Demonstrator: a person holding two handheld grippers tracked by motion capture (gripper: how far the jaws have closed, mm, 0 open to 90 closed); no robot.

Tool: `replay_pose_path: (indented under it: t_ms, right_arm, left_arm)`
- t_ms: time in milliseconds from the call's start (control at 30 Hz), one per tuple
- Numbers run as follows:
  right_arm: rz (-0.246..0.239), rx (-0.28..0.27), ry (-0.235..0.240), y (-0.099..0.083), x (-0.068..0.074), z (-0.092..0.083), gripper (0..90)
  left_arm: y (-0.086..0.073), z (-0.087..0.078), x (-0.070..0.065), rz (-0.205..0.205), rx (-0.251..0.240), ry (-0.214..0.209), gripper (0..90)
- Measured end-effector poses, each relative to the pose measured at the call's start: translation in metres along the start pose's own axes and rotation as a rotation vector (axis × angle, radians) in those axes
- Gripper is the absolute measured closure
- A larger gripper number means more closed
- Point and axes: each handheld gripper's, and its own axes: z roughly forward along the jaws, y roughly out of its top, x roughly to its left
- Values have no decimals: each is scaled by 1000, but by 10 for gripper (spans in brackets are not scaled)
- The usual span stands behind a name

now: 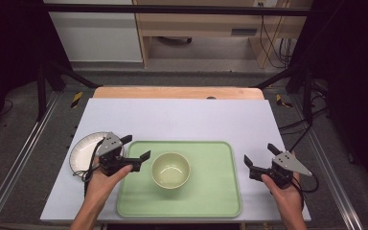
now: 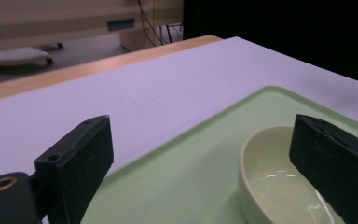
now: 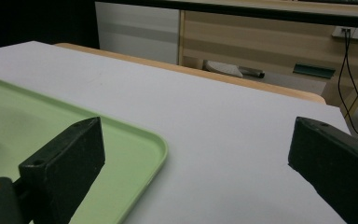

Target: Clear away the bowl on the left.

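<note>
Left gripper (image 1: 135, 147), jaws wide open and empty, sits just left of the bowl (image 1: 170, 169); a careless swing could knock it across the tray (image 1: 220, 201); right gripper (image 1: 258, 155) also open.

Soft, even light is falling from overhead onto the white table cover (image 1: 182, 120), leaving it bright while the surrounding room is sinking into near black at the left and right edges of the high view. The high view is looking slightly soft and grainy. Faint shadows are lying under the bowl (image 1: 170, 169) on the green tray (image 1: 211, 196). In the left gripper view a thin white glare streak is curving across the bowl's (image 2: 279, 186) inside. Both gripper views are rendering the near black jaws blurred, and the background furniture is staying dim and out of focus.
</note>
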Motion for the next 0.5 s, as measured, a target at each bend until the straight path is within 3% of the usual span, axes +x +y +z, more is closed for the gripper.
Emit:
replay_pose_path:
  t_ms: [100,200,367,500]
  right_arm:
    - [5,-3,-1,0,0,0,37]
    - [5,2,0,0,0,0,37]
    - [5,4,0,0,0,0,36]
    - [4,1,-3,0,-1,0,35]
  left_arm:
    - [-5,-17,8,37,-37,54,45]
    - [-14,-34,17,105,-39,124,39]
    - [-31,-49,29,67,-68,179,39]
    - [-38,-51,34,61,-79,194,34]
